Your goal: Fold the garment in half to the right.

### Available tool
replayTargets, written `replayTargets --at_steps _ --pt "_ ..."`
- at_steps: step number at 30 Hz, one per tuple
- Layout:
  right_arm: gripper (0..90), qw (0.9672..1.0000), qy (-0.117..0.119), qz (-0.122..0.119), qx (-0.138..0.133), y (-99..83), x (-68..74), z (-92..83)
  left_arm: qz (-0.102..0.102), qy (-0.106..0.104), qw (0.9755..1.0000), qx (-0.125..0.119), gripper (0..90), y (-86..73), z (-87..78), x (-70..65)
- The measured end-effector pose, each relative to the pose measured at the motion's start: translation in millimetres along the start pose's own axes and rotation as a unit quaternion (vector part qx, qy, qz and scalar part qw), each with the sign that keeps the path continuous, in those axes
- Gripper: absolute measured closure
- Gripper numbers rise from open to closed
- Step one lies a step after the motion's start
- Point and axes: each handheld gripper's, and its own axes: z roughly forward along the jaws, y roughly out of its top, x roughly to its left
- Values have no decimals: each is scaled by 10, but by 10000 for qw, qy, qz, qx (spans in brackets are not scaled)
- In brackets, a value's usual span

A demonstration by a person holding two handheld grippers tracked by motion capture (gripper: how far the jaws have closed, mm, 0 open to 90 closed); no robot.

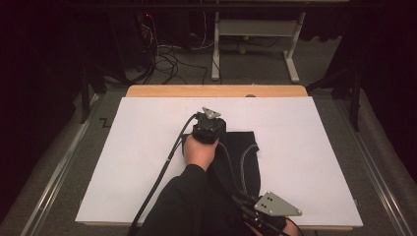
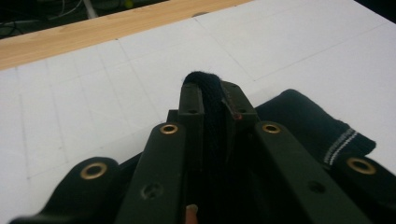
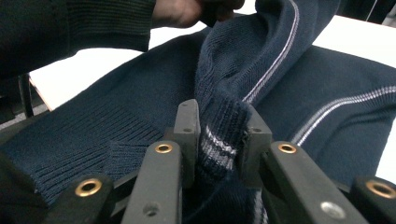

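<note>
Navy knit sweater [image 1: 241, 157] with pale stripes lay near the middle of the white surface [image 1: 123, 162], partly lifted by both tools. Left tool [image 2: 212, 95], held in the person's left hand [image 1: 199, 152], was clamped on a fold of the dark knit, its jaws nearly together with the cloth standing up between them. Right tool [image 3: 219, 130], near the front edge of the surface, was clamped on a ribbed, striped edge of the sweater, the fabric bunched between its jaws. Beyond the white sheet ran a wooden edge [image 1: 216, 91].
</note>
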Motion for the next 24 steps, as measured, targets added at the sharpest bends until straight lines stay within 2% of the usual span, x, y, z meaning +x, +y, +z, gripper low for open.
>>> replayTargets --at_steps 8,11,24 --pt "734 10000 -71 -19 61 -89 -38 -91 88 -94 9999 34 759 29 72 -163" --pt "731 9999 -118 44 112 -132 -77 -125 136 -109 9998 78 758 33 120 -218" --pt "702 9994 -186 161 245 -232 -163 -184 97 -173 9996 208 720 4 303 -335"
